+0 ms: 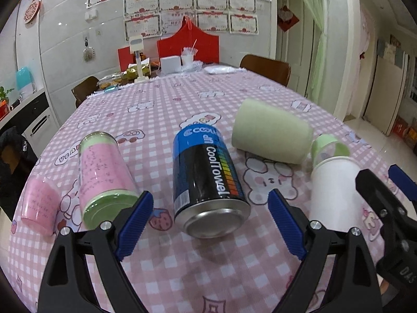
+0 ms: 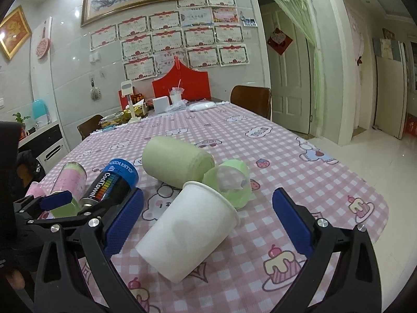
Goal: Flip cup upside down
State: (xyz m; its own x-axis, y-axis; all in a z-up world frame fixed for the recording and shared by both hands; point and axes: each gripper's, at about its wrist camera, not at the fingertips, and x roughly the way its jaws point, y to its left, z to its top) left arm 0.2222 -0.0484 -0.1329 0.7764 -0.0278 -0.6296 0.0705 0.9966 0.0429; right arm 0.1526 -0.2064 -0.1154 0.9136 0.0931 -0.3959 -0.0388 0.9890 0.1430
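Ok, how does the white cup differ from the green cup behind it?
The white cup is smooth and plain white; the green cup is pale green with a matte, fuzzy-looking surface. The white cup's rim points away from the right gripper, towards a small green lid; the green cup lies crosswise behind it. The white cup sits between the open right fingers; the green cup lies beyond them. Both lie on their sides on the tablecloth.

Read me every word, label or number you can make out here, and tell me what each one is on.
"CoolTowel": side of the black and blue can, lying on the tablecloth.
Blue band on that can: white lettering, not clearly readable.
Barcode near the can's base: digits too small.
Pink and green tumbler: faint print, unreadable.
Wall certificates: headings too small to read.
White cup: no text.
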